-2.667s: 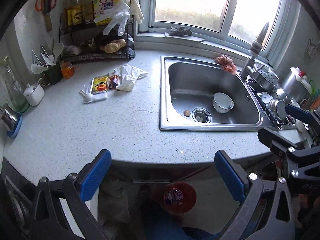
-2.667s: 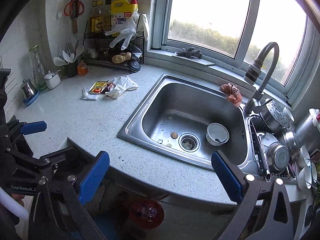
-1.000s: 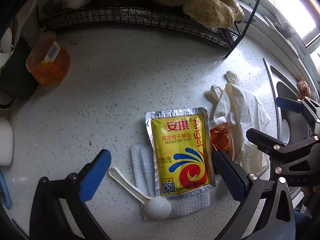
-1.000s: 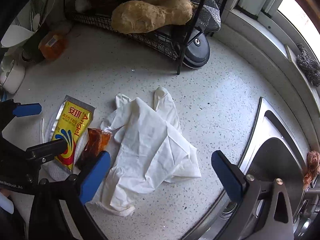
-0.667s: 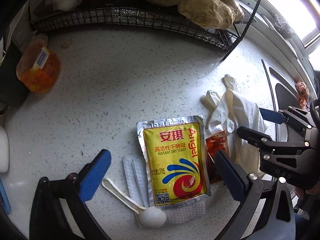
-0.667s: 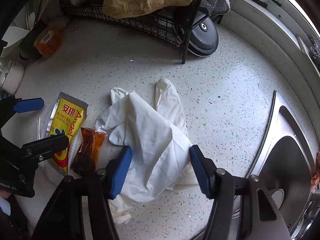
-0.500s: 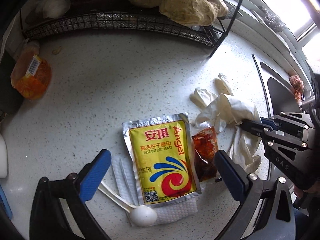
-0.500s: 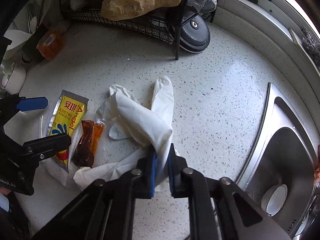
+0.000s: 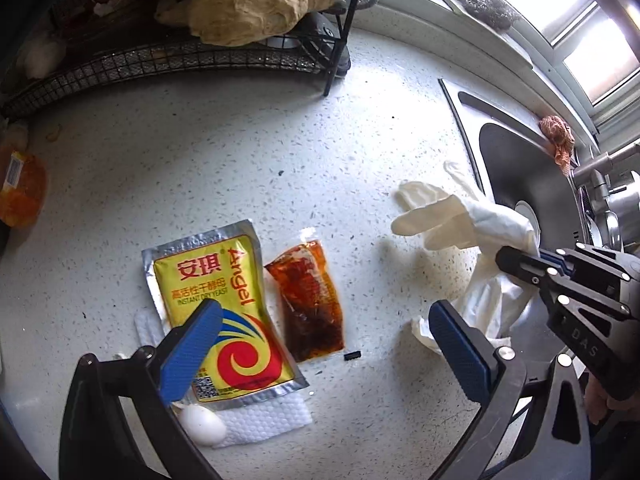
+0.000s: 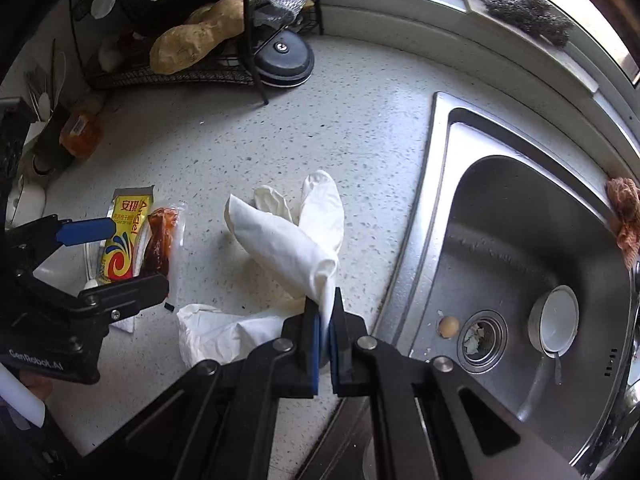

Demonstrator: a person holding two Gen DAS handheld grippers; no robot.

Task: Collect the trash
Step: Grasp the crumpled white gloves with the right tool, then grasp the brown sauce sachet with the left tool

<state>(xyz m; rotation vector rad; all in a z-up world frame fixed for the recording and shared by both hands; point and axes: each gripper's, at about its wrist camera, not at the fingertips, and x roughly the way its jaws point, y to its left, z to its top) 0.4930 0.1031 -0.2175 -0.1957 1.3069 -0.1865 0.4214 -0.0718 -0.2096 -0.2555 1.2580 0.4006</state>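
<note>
The right gripper (image 10: 325,300) is clamping a white disposable glove (image 10: 296,240), its jaws pressed together on a bunched fold. The glove is lifting off the speckled desk (image 10: 360,128) just left of the steel sink (image 10: 520,240), its fingers sticking up and one crumpled end trailing on the surface. The left gripper (image 9: 320,340) is hovering with its jaws wide apart and gripping nothing, above a yellow yeast packet (image 9: 216,300) and a reddish sauce sachet (image 9: 308,300) lying side by side. A white plastic spoon (image 9: 202,420) and a paper napkin (image 9: 264,416) are lying under the packet's lower edge. A wire rack (image 9: 160,60) holding ginger root (image 9: 248,0) is standing at the back.
</note>
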